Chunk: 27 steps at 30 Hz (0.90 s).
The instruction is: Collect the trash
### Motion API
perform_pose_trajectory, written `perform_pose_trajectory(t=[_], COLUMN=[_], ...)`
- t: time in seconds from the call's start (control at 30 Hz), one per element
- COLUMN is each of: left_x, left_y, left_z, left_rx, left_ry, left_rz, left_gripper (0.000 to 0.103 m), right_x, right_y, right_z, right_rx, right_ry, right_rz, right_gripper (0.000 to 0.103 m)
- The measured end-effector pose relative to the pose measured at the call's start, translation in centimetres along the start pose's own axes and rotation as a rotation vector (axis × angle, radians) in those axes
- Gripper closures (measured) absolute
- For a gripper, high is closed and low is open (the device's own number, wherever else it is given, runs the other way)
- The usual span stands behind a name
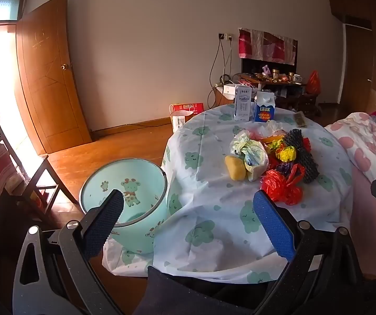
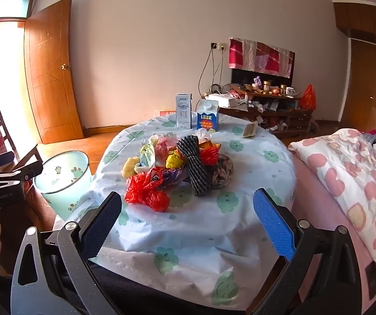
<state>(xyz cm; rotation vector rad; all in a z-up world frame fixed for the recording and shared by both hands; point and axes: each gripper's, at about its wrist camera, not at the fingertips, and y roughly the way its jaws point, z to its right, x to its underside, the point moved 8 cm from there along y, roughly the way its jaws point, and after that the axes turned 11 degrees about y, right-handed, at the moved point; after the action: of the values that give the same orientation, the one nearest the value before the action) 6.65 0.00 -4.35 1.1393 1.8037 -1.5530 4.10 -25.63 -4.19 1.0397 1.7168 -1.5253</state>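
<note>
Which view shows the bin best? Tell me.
The left wrist view: the bin sits near and large, its inside visible, though a finger overlaps it. In the right wrist view the bin is smaller, at the left edge beside the table.

Two black-framed tongs [image 1: 188, 204] [image 2: 188, 204] with blue dimpled pads [image 1: 273, 225], silver pivot screws and triangular cut-outs.

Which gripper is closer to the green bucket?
Left. The left gripper hangs open right beside the bucket; the right gripper, also open, sits farther off, over the table's near edge.
</note>
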Motion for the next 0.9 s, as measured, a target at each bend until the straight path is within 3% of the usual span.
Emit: perform_pose_trajectory(t=[0.9], left_x=[0.0], left_y=[0.03], left_z=[-0.04], left_rx=[-0.005], left_ry=[0.003], left_rz=[0.002], left_gripper=[0.006], right_x=[0.46], right_y=[0.48], right_z=[-0.23], right_rx=[-0.007], right_ry=[0.009], right_rz=[-0.008], right_gripper=[0.005])
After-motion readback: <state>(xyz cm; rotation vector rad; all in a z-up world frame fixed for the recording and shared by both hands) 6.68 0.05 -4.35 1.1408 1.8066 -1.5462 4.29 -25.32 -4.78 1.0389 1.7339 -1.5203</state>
